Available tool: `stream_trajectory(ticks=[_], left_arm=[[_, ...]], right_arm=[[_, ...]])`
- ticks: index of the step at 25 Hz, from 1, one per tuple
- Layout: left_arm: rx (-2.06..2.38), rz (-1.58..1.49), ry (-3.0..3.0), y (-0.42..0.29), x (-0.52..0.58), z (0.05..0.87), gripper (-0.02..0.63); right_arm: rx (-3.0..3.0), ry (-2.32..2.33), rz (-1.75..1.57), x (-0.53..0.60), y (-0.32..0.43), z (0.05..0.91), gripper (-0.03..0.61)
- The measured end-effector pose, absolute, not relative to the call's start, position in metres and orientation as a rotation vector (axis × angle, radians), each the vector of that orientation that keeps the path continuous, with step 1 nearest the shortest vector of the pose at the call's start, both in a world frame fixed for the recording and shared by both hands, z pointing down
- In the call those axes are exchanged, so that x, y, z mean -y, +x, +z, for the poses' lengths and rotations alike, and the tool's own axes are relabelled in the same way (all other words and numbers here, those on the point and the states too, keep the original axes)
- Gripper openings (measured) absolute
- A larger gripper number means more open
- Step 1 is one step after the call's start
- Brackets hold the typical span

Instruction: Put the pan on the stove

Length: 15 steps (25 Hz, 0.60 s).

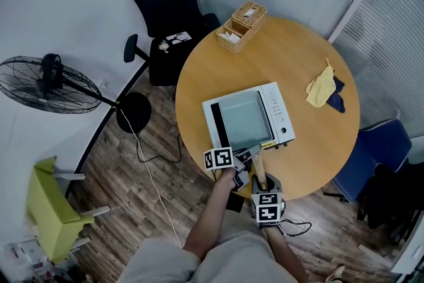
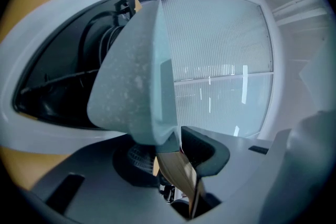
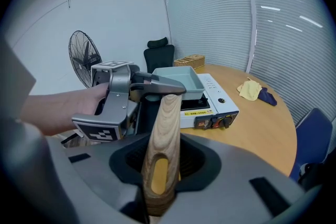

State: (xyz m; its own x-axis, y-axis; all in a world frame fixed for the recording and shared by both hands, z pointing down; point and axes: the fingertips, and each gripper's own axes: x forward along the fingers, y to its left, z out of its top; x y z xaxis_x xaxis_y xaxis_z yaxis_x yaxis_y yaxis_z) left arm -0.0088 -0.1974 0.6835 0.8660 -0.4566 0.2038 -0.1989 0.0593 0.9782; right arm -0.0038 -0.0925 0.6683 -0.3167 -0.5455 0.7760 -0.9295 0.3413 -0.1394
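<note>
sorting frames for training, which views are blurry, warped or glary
Left gripper view: the pan sits so close it looks soft, and light streaks glare on the blinds. Right gripper view: the wooden handle is sharp, but straight lines bow and the corners go black. Head view: evenly lit and sharp across the table.

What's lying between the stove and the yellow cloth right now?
Only bare tabletop between stove and yellow cloth; the head view shows it.
</note>
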Motion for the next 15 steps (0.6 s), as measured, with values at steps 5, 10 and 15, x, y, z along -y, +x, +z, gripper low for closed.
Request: stream_trajectory(ticks=[5, 10, 15], left_arm=[[0.536, -0.241, 1.504, -0.0098, 0.1986, 0.6832, 0.152], [0.529, -0.267, 1.483, -0.0105, 0.1983, 0.6844, 0.149], [0.528, -0.285, 1.461, -0.0105, 0.1994, 0.6873, 0.142]], right_arm=[[1.979, 1.289, 0.774, 0.0936, -0.0040, 0.6685, 0.107], [1.974, 1.284, 0.755, 0.0932, -0.0028, 0.6683, 0.107], [1.970, 1.274, 0.750, 0.0935, -0.0019, 0.6725, 0.107]])
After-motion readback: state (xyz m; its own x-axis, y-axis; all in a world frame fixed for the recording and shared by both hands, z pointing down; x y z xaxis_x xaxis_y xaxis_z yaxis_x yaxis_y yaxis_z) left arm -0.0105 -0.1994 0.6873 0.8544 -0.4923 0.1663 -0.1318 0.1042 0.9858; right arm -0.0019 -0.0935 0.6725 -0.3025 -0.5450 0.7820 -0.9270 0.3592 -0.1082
